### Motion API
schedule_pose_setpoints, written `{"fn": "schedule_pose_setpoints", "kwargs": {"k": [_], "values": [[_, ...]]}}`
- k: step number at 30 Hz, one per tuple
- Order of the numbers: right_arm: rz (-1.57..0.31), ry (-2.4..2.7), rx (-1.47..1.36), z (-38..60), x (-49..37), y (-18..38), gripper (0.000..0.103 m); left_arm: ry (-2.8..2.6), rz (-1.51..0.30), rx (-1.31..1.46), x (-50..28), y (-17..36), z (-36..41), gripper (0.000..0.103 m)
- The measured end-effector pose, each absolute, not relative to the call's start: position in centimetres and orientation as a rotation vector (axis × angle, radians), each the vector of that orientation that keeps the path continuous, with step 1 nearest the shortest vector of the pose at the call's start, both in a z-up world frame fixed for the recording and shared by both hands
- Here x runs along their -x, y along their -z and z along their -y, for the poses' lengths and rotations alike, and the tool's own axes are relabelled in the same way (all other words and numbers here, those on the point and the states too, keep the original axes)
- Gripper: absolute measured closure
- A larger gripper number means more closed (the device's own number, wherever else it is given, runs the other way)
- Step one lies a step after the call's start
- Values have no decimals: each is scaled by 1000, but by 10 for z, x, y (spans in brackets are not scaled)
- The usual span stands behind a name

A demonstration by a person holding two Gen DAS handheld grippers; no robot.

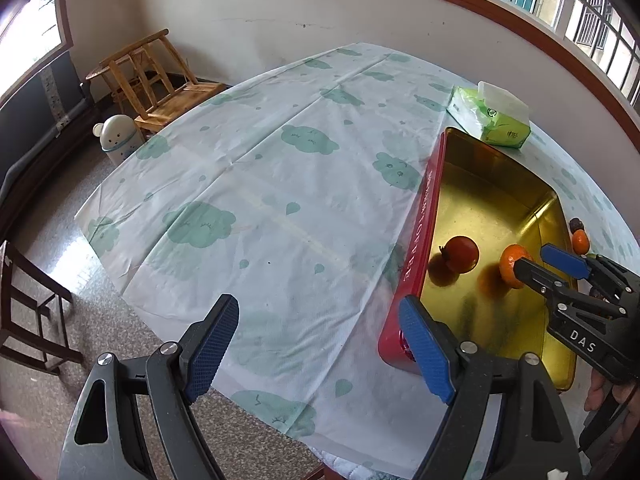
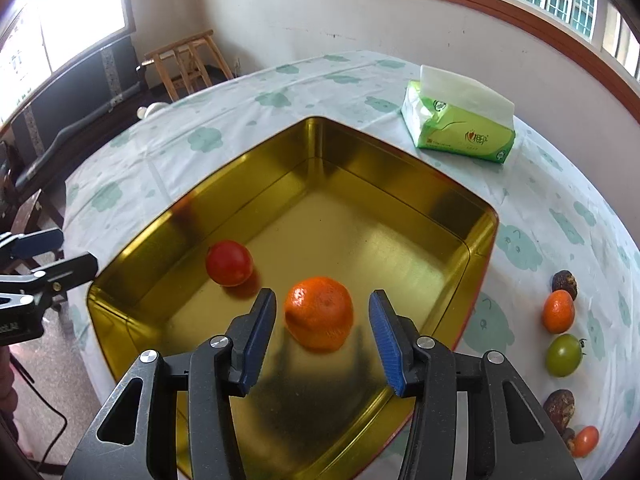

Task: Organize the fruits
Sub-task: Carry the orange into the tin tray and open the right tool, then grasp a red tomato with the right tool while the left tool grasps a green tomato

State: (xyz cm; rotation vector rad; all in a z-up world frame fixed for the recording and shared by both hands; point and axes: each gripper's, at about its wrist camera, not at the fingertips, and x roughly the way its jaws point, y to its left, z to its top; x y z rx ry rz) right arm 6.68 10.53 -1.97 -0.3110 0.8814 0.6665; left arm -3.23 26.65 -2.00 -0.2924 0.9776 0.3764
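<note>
A gold-lined red tin [image 2: 472, 240] [image 1: 416, 236] stands on the table. A red tomato [image 2: 229, 263] [image 1: 462, 253] and an orange mandarin [image 2: 319, 312] [image 1: 512, 264] lie in it. My right gripper [image 2: 322, 316] is open, its jaws on either side of the mandarin without touching it; it also shows in the left wrist view [image 1: 540, 264]. My left gripper [image 1: 316, 344] is open and empty over the table's near edge, left of the tin; it also shows in the right wrist view [image 2: 56, 252]. Right of the tin lie a small mandarin [image 2: 558, 311], a green tomato [image 2: 564, 355], a small red tomato [image 2: 586, 440] and dark brown fruits [image 2: 564, 283].
A green tissue pack [image 2: 460, 128] [image 1: 490, 118] lies behind the tin. Wooden stools [image 1: 152, 76] and a white bear-shaped bin [image 1: 118, 138] stand on the floor beyond the table. A dark chair [image 1: 24, 304] is at the left.
</note>
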Motion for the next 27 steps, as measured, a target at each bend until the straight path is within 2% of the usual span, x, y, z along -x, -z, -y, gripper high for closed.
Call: {"fn": "schedule_pose_setpoints", "kwargs": {"k": [13, 20, 27], "values": [[-803, -482, 152, 29, -57, -10, 53, -297, -919, 225, 24, -7, -224, 24], [-837, -280, 92, 129, -67, 4, 53, -207, -918, 174, 11, -13, -183, 24], [-872, -194, 45, 185, -70, 29, 53, -113, -936, 114, -2, -11, -135, 24]]}}
